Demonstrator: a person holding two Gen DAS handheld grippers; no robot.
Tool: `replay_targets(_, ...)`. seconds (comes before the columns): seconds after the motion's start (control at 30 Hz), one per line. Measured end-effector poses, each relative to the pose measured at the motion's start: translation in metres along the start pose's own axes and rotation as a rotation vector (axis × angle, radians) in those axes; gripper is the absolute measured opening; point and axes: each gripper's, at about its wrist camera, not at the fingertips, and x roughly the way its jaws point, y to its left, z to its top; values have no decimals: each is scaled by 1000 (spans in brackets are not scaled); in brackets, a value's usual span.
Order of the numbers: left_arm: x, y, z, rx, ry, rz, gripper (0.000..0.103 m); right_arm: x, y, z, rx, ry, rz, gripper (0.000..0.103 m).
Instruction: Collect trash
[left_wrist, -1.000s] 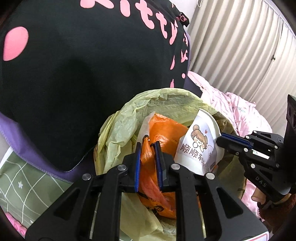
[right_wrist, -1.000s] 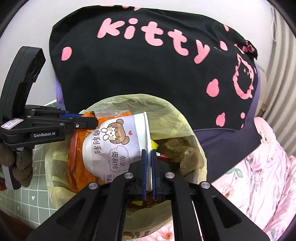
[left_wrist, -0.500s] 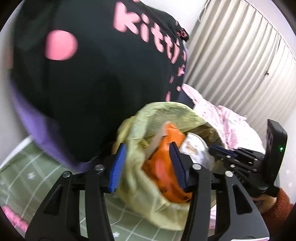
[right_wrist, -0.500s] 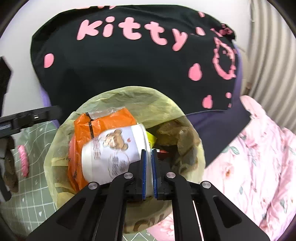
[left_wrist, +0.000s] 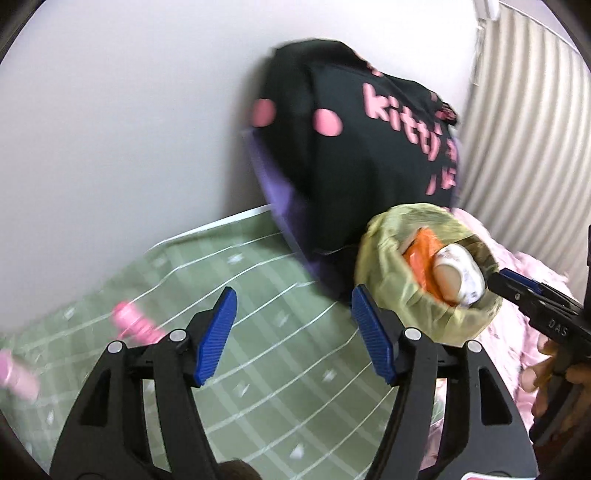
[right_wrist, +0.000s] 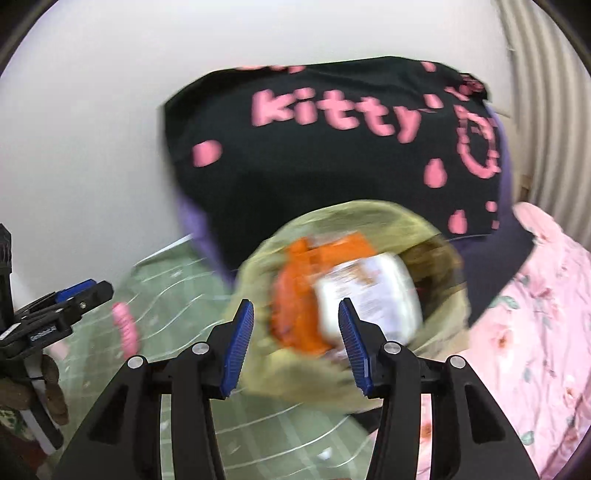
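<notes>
Left gripper (left_wrist: 291, 336) and right gripper (right_wrist: 295, 343), both with fingers spread wide and holding nothing. One second earlier each was clamped: the left on the orange wrapper (left_wrist: 421, 258), the right on the rim of the white cup (left_wrist: 460, 275). Half a second ago the left had already let go while the right still pinched the cup. Both items now lie inside the yellow-green bag (left_wrist: 384, 273), the cup on its side against the wrapper, its open mouth facing the left camera. The bag stands on the bed at the foot of the black cushion (left_wrist: 354, 177), where the green grid sheet (left_wrist: 258, 354) meets the pink floral quilt (right_wrist: 535, 325).

Judged from this, two pieces of trash are deposited and both tools are free for another pick. The left camera has swung away from the bag toward the sheet, where pink objects (left_wrist: 136, 325) lie, too blurred to identify; whether they are trash cannot be told.

Legible writing: "kitty" in pink on the cushion, in both views; "DAS" on the right gripper's body (left_wrist: 554, 321) as seen from the left camera. A label on the left gripper (right_wrist: 44, 332) in the right view is smeared by motion, as is the print on the cup.
</notes>
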Motion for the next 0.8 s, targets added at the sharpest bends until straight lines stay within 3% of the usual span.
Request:
replay_targets(0.3, -88, -7, -77, -95, -9, 296, 62, -27, 61, -53, -147, 56, 244, 45)
replay_targets(0.43, -124, -16, -101, -126, -40, 427, 62, -44, 83, -70, -252, 45, 293, 45)
replay_targets(0.53, -145, -19, -114, -146, -65, 485, 62, -56, 90, -77, -283, 22, 328, 45)
replay_targets(0.8, -174, -28, -131, -161, -84, 504, 62, -81, 98, -93, -302, 3, 354, 45)
